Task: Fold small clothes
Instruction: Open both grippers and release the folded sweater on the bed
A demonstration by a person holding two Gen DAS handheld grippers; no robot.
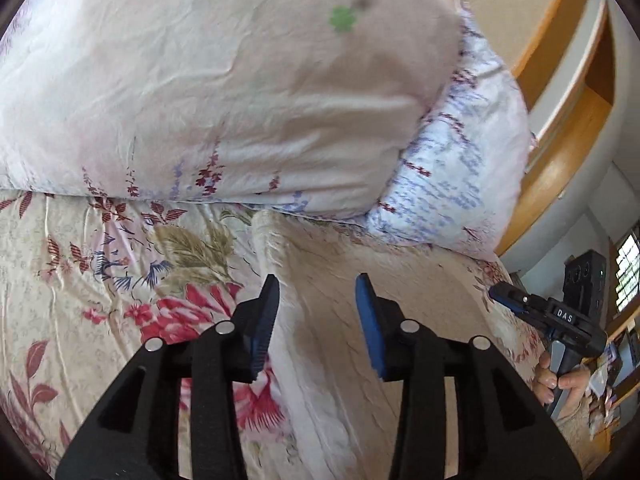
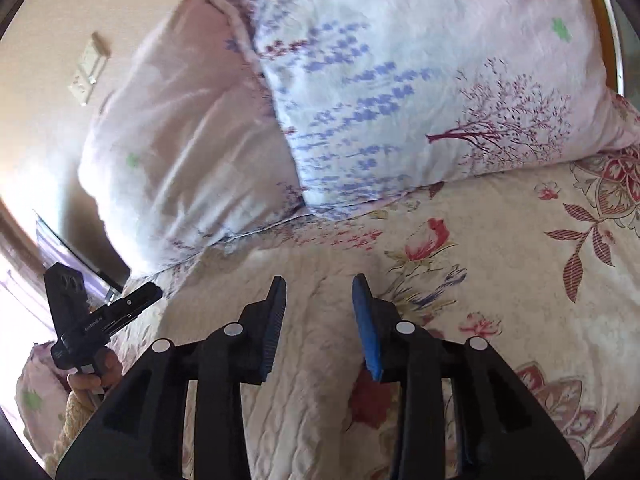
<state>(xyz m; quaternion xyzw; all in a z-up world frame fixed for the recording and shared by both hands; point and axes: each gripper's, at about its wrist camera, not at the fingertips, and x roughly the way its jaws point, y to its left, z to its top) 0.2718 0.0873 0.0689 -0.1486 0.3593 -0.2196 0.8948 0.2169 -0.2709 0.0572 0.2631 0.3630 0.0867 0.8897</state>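
Note:
A cream cable-knit garment [image 1: 320, 360] lies spread on the floral bedspread [image 1: 80, 300], with a folded edge running away toward the pillows. My left gripper [image 1: 318, 280] hovers just above it, open, nothing between its blue pads. In the right wrist view the same knit [image 2: 288, 380] fills the lower middle, and my right gripper [image 2: 318, 280] is open above it, also holding nothing. Each gripper shows side-on in the other's view, held by a hand: the right gripper [image 1: 520, 304] at the right edge, the left gripper [image 2: 132, 304] at the left edge.
A pale pink pillow [image 1: 220, 80] and a white pillow with blue and maroon sprigs [image 1: 460, 168] lie just beyond the garment. A curved wooden headboard [image 1: 568, 120] stands behind them. Flowered bedspread [image 2: 540, 260] stretches to the right.

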